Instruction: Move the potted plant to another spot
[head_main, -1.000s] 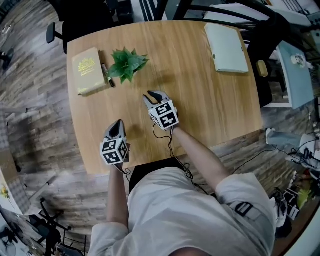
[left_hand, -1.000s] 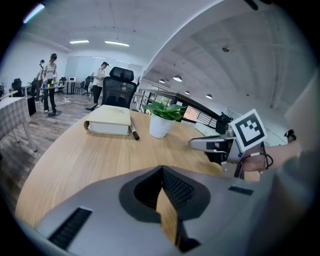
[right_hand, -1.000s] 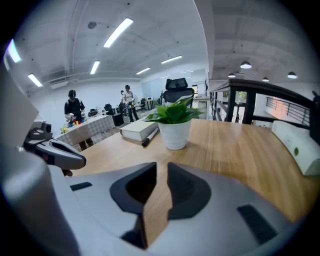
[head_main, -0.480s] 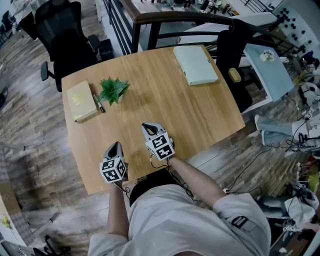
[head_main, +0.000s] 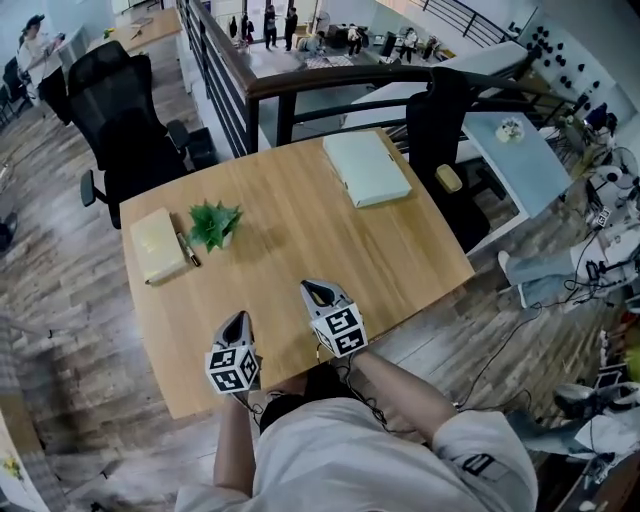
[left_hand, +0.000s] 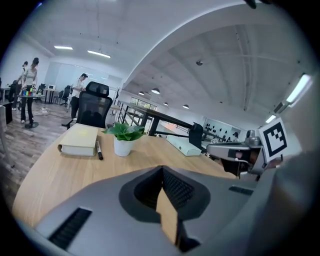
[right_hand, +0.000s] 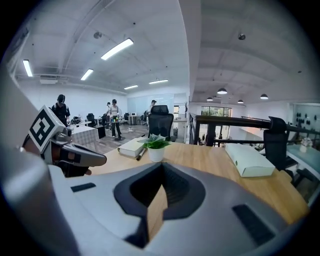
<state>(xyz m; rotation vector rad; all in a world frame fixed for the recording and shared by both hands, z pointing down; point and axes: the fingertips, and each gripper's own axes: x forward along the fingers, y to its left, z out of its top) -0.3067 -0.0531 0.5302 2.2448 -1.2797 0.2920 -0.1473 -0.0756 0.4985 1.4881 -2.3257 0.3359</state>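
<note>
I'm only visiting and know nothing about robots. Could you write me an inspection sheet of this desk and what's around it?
Surface: wooden table, level.
Job's things: potted plant upright at the far left, beside the pen, not held.
Clutter: pen and book left of the plant; flat white box at the far right.
Grippers: left gripper and right gripper both shut, empty, over the near edge.
Cables: thin black cable behind the right gripper; floor cables at the right.
Surroundings: black office chair, dark railing, people far off.
</note>
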